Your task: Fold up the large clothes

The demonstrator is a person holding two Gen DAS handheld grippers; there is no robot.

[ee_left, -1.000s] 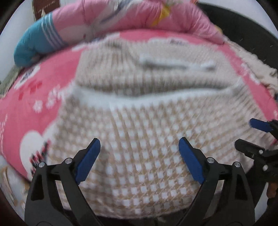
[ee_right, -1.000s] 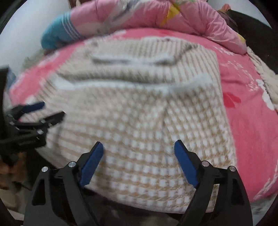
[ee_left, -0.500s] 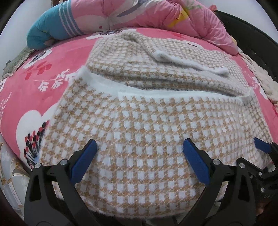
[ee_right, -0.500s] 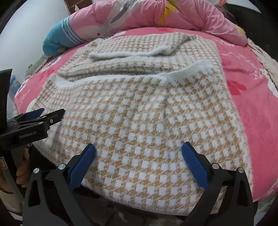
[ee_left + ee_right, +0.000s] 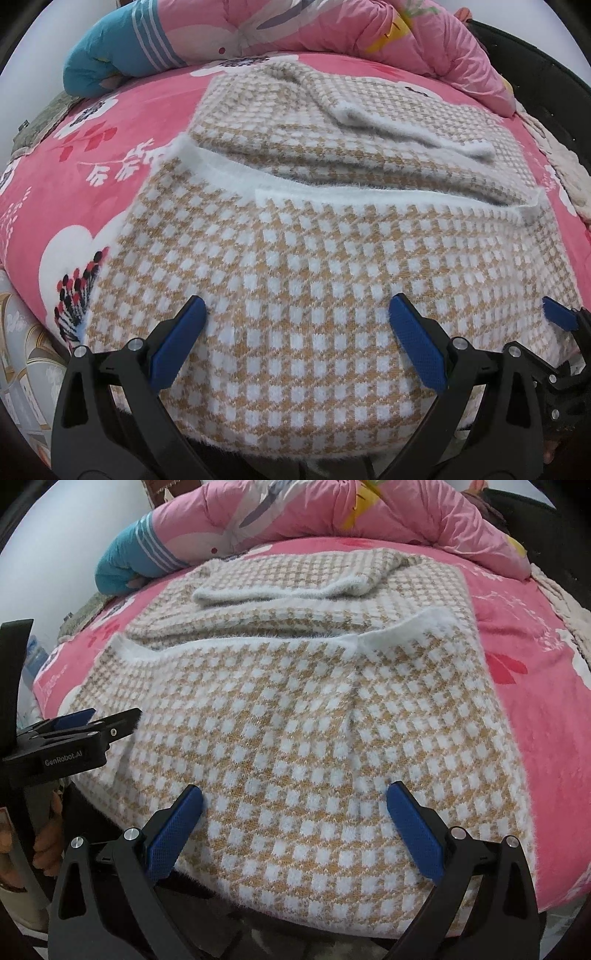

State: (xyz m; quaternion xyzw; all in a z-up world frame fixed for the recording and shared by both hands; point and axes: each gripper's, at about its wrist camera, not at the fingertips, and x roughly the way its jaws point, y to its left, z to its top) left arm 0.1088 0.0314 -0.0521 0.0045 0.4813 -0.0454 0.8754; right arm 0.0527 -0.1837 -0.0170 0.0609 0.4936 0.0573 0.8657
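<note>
Left gripper [image 5: 79,722] marked "GenRobot.AI"; both jaws just opened wide, empty, over checked sweater [image 5: 314,288]; right gripper [image 5: 294,825].

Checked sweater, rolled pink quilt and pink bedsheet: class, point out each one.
Checked sweater [image 5: 314,280]: left wrist view, middle of its folded-over panel.
Rolled pink quilt [image 5: 295,513]: right wrist view, its upper bulge.
Pink bedsheet [image 5: 546,738]: right wrist view, bare patch beside the sweater.
</note>
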